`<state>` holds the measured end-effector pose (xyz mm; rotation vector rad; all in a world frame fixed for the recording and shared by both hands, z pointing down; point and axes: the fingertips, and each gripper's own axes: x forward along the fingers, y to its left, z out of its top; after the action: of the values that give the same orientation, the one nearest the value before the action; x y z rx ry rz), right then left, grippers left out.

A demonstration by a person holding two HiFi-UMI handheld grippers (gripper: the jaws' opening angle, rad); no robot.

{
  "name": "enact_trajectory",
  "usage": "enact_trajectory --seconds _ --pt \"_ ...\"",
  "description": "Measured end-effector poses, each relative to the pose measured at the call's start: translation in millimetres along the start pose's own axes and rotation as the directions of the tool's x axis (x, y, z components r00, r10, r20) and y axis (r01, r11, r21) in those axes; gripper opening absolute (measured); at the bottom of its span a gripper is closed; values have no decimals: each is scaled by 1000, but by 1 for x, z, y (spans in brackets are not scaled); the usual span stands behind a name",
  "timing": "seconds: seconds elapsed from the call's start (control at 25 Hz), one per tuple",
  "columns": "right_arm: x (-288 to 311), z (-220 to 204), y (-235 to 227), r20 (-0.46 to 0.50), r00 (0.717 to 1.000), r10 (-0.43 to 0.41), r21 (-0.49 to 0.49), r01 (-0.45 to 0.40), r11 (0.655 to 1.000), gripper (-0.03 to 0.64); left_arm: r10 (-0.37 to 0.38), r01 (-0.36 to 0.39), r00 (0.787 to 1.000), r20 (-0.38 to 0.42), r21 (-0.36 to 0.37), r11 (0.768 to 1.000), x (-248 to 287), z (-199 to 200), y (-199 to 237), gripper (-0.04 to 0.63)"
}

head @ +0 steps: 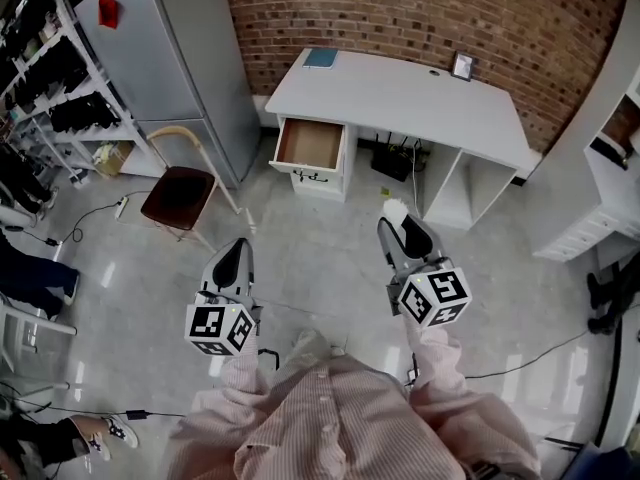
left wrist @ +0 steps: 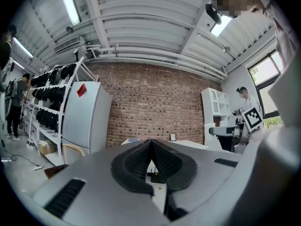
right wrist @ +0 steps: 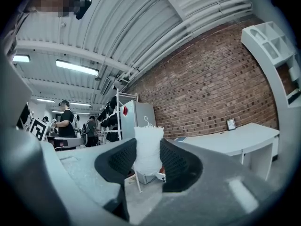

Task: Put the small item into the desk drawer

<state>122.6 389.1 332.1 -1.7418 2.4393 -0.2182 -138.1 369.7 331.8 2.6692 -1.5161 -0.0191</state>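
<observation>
A small white knitted item (right wrist: 148, 149) sits pinched between the pads of my right gripper (right wrist: 148, 160); in the head view it shows as a white tuft (head: 394, 211) at the tip of the right gripper (head: 398, 224). My left gripper (head: 237, 256) hangs lower left, its jaws touching at the tips with nothing between them (left wrist: 151, 153). The white desk (head: 400, 98) stands against the brick wall, and its wooden-bottomed drawer (head: 309, 144) is pulled out and looks empty. Both grippers are held well short of the desk, above the floor.
A wooden chair with a dark seat (head: 182, 190) stands left of the drawer beside a grey fridge (head: 170, 58). A blue book (head: 320, 58) and a small picture frame (head: 462, 66) lie on the desk. Shelving (head: 50, 78) lines the left wall. Cables (head: 90, 218) cross the floor.
</observation>
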Motion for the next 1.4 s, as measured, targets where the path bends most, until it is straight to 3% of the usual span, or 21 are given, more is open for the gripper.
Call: enact_trajectory --seconds 0.56,1.4 --pt "56 -9 -16 -18 999 29 23 -29 999 161 30 -30 1000 -11 -23 999 39 -10 29 -2" --pt "234 -47 -102 -152 988 28 67 -18 998 161 6 -16 996 -93 -100 995 227 -40 108 -2"
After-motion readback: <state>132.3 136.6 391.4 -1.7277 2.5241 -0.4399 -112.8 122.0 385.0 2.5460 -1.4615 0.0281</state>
